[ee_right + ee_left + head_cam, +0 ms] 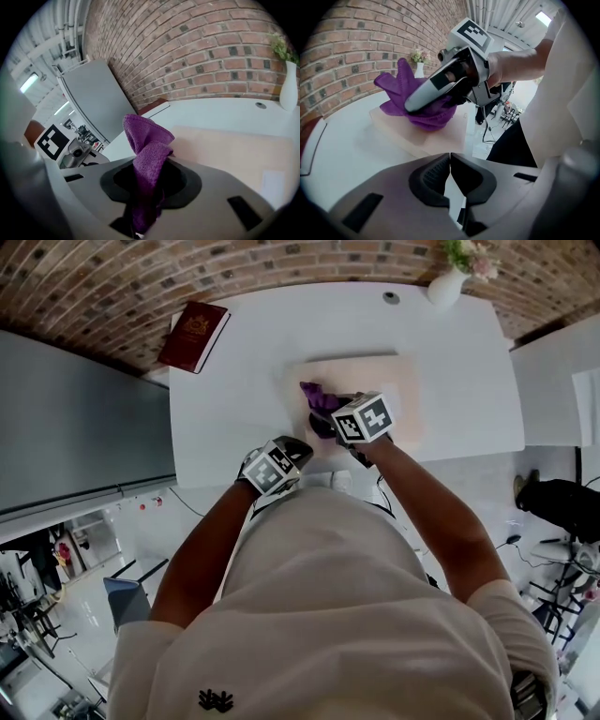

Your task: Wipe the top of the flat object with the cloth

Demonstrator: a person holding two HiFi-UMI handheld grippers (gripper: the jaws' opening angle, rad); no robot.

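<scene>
Right gripper [146, 199] clamps the purple cloth [147, 150], which rests on the near-left part of the pale flat board [389, 381]. Left gripper [450, 180], jaws together and empty, is held just near-left of the board at the white table [234, 418] edge. A brick wall [211, 47] stands beyond the board.

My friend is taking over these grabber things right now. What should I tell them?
Right gripper: shut on the purple cloth, which sits on the left part of the board.
Left gripper: shut, empty, near the table front edge, off the board.
Done: cloth is gripped and on the board; how much is wiped cannot be told.
Left: wipe across the whole top.
</scene>
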